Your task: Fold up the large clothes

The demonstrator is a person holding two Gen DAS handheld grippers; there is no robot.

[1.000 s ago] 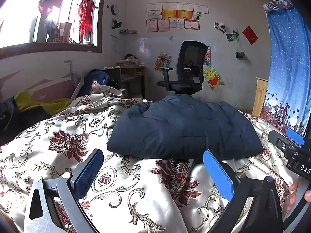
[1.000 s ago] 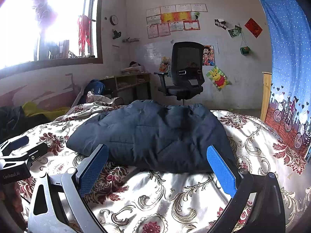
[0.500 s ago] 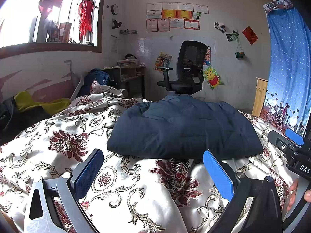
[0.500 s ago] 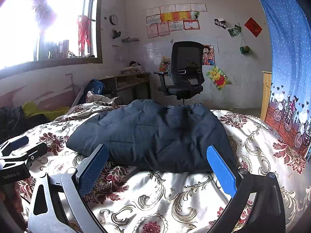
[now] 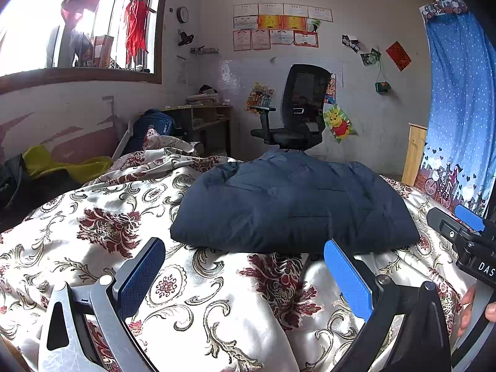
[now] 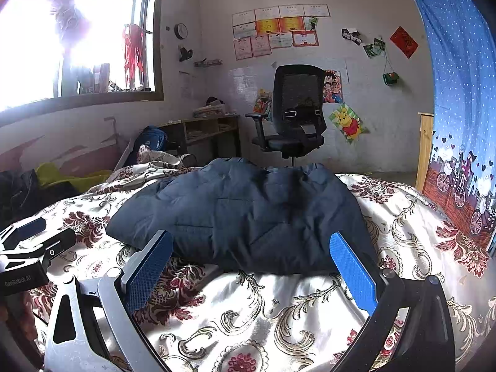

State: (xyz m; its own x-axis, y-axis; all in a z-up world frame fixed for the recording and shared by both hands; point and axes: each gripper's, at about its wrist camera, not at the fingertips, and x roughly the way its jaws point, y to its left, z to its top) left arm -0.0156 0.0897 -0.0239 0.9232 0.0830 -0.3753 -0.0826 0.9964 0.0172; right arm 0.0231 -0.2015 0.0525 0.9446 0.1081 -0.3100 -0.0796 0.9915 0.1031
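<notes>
Both the left gripper (image 5: 245,279) and the right gripper (image 6: 251,276) hang wide apart and empty over the floral satin bedspread (image 5: 192,303), just short of the puffy navy quilted jacket (image 5: 294,210) ahead of them. It already lies as a compact bundle, so the folding looks largely done. Sleeves and collar are tucked out of sight, and its far edge is hidden.

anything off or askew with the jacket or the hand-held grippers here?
Nothing stands out. The dark blue jacket lies folded in a compact bundle on the floral bedspread. The left hand-held gripper and the right hand-held gripper are both open, empty and short of the jacket.
</notes>
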